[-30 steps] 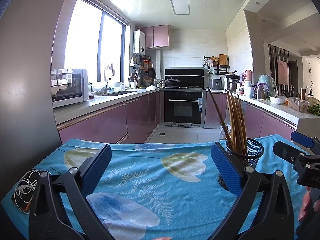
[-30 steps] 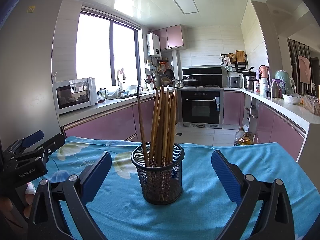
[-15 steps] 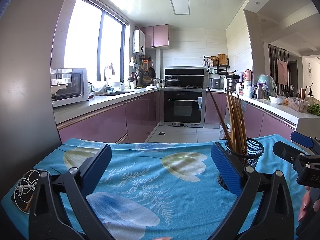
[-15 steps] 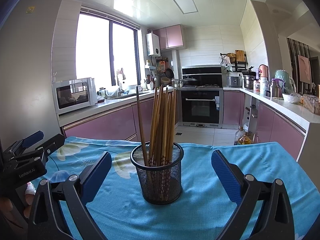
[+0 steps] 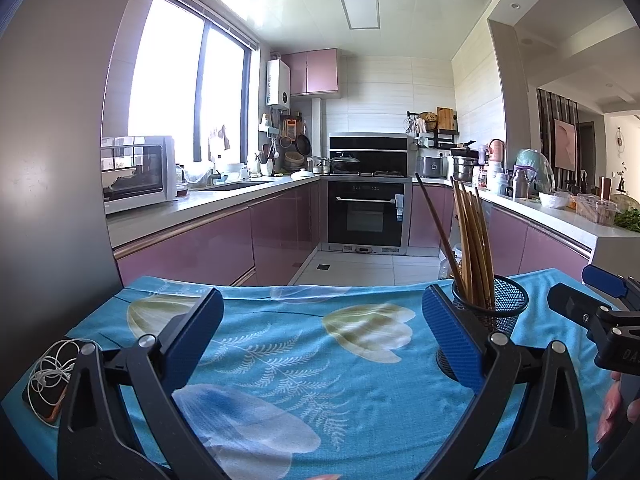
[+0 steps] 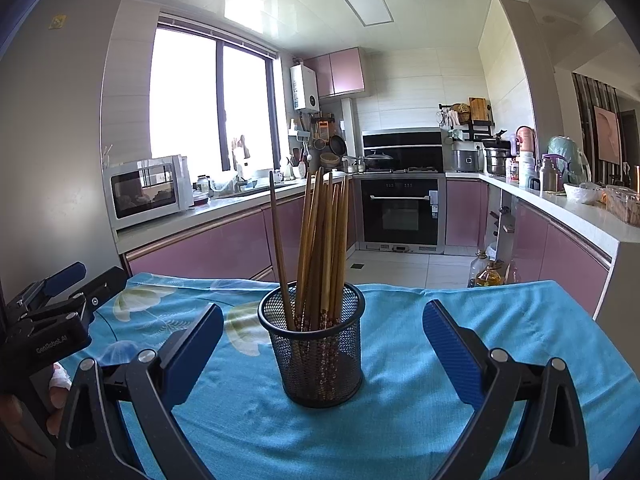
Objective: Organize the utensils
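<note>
The desk, draped in a blue floral cloth, stretches ahead of both pairs of fingers, and the only task items visible on it are a black mesh holder and the bundle of chopsticks standing upright in it. The right gripper has its fingers spread wide apart and holds nothing; the holder sits just beyond and squarely between them, not touching either pad. The left gripper is likewise wide apart and empty, with bare cloth between its fingers and the holder off past its right finger, partly hidden behind it. One darker chopstick leans away from the rest, toward the right gripper's left finger. The sticks look already gathered, so the step in hand is probably tidying or lifting one out. To do it well, the right fingers should come in above the rim and close on the shafts rather than the mesh, since the light holder could tip or slide on the cloth; the left fingers could steady its wall. A coiled white earphone cable lies outside the left gripper's left finger, clear of the work.
</note>
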